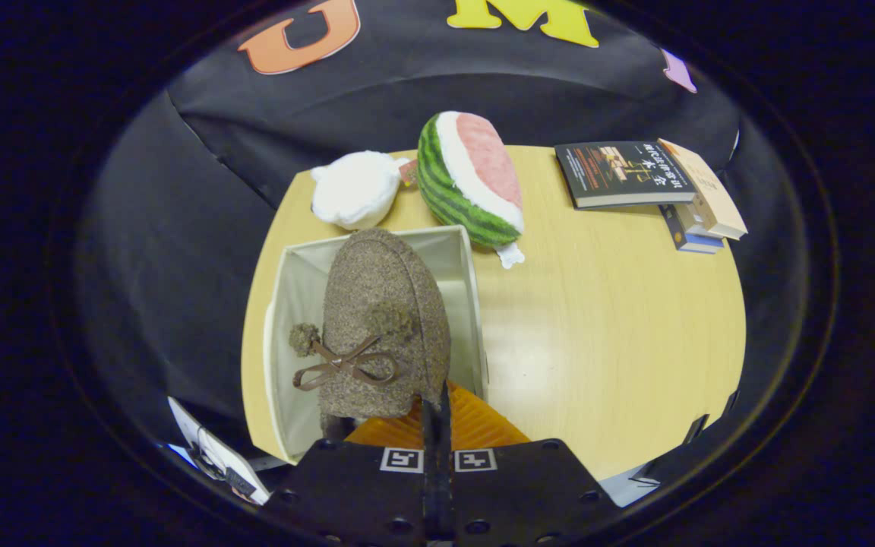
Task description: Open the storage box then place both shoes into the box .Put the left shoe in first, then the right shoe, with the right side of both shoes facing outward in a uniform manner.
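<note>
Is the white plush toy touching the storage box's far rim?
Cannot tell. In the gripper view, the white plush toy sits just beyond the storage box rim; no plain contact or gap.

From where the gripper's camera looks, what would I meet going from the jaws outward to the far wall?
Jaws nearly closed, pinching the brown fuzzy slipper with a bow → slipper hanging over the open cream fabric storage box → white plush toy and plush watermelon slice just beyond the box → black cloth wall.
</note>
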